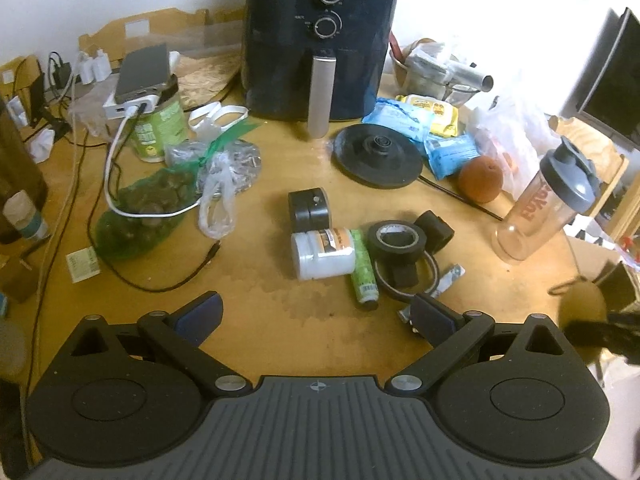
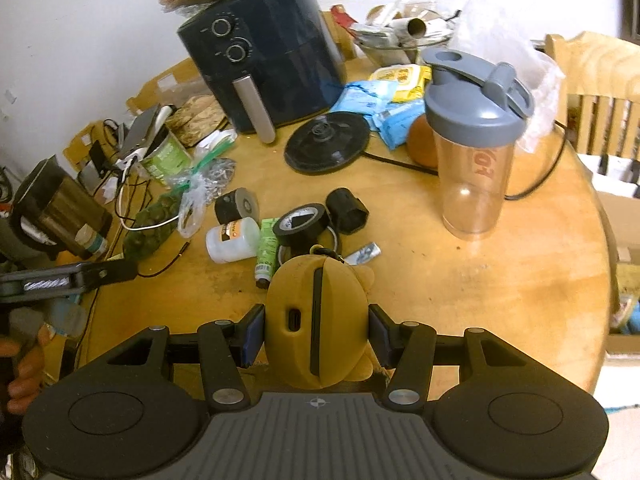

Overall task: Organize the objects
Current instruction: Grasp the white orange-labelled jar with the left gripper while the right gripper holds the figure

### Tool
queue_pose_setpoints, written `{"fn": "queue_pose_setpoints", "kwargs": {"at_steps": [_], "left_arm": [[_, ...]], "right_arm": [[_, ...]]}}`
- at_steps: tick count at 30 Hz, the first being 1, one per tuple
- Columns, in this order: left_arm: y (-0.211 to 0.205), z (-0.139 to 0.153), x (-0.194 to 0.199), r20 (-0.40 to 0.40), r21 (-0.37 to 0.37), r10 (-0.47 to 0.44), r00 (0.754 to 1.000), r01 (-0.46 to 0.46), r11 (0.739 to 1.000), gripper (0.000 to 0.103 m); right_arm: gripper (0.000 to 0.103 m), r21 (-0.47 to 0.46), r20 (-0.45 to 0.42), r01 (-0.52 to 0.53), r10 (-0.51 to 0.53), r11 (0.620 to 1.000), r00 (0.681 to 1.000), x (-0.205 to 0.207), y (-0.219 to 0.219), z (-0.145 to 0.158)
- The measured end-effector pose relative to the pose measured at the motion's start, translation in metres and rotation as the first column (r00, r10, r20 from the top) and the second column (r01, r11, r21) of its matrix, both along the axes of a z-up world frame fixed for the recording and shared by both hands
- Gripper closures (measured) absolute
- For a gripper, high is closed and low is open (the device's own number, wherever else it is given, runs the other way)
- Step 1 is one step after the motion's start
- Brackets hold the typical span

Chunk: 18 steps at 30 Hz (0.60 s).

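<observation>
Grippers in both my hands hover over a cluttered round wooden table (image 2: 500, 280). My right gripper (image 2: 318, 334) pinches a mustard-yellow rounded case (image 2: 316, 312) with a dark slot along its middle, its blue pads pressed against either side, and holds it clear of the tabletop. My left gripper (image 1: 316, 314) stands spread wide with nothing between its fingers, above bare wood. Just beyond lies a cluster: a white jar (image 1: 323, 254) on its side, a green tube (image 1: 363, 270) touching it, a black tape roll (image 1: 396, 238) and a black cylindrical box (image 1: 309, 208). Farther back stand a dark air fryer (image 1: 320, 40) and a black kettle base (image 1: 378, 156); an orange (image 1: 480, 179) and a clear shaker bottle (image 2: 474, 140) with a grey lid stand to the right.
</observation>
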<state>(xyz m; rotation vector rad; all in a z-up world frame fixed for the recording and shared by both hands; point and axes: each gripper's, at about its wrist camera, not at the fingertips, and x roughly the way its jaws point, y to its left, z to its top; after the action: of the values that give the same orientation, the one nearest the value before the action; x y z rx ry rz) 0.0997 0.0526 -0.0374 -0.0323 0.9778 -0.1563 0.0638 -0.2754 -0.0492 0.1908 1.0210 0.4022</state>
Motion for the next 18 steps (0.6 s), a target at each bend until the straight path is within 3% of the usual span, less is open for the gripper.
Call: {"fn": "queue_pose_setpoints", "kwargs": {"at_steps": [18], "left_arm": [[-0.025, -0.068, 0.076, -0.047, 0.038, 0.063, 0.997, -0.061, 0.997, 0.001]], "right_arm": [[0.047, -0.011, -0.042, 0.122, -0.122, 0.992, 0.992, -0.016, -0.014, 0.003]]}}
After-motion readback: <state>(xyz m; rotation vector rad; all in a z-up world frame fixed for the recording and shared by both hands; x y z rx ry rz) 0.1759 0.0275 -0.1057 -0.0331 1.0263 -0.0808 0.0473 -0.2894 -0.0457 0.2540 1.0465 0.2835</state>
